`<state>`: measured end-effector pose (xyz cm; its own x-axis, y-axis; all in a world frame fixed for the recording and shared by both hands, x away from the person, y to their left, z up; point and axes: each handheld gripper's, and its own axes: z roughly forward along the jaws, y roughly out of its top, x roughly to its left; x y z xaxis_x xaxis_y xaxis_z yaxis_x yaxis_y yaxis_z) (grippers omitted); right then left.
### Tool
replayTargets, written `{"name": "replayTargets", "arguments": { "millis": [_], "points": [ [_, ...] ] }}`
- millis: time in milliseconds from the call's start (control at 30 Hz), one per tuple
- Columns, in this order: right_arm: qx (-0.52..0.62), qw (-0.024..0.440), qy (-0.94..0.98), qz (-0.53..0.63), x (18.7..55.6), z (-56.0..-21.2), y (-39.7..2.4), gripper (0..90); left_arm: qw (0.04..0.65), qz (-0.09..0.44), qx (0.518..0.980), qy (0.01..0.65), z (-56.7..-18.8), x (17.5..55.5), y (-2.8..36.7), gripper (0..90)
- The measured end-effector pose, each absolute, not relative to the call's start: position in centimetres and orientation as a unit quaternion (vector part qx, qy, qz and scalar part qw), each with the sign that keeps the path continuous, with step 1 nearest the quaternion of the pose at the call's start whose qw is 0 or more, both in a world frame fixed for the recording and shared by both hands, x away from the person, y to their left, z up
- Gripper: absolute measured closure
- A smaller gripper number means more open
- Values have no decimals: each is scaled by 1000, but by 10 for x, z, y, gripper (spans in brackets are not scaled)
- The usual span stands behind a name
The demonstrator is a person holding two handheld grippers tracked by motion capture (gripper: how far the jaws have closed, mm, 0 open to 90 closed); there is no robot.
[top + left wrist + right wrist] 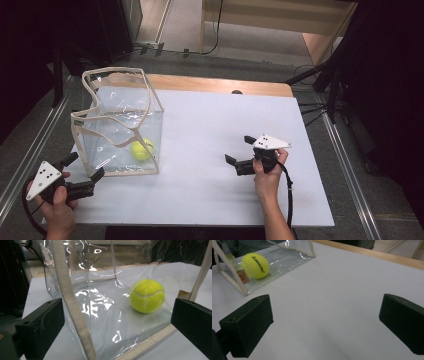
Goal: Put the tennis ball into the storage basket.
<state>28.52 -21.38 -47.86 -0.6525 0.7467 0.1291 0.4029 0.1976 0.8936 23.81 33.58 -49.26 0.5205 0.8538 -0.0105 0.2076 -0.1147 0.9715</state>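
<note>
A clear plastic bag (120, 125) with beige trim and straps stands upright on the left of the white table (210, 150). A yellow tennis ball (141, 149) lies inside it at the near right corner, also seen through the plastic in the left gripper view as the ball (147, 296) and in the right gripper view as the ball (255, 265). My left gripper (82, 169) is open just in front of the bag's near left corner, with a beige strap (72, 305) between its jaws. My right gripper (239, 149) is open over bare table, right of the bag, holding nothing.
The table's wooden far edge (220, 84) runs behind the bag. Metal rails (345, 165) flank the table on both sides. Black stands and cables sit on the floor at the far right. Bare table surface lies between the bag and my right gripper.
</note>
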Motion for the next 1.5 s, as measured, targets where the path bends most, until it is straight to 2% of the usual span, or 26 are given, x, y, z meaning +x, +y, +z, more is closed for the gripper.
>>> {"name": "replayTargets", "arguments": {
  "millis": [600,1500],
  "points": [
    [410,193,736,503,264,-485,-268,0,541,299,687,381,-493,237,335,0],
    [461,218,711,484,239,-494,-328,0,542,297,688,381,-493,237,335,0]
  ]
}}
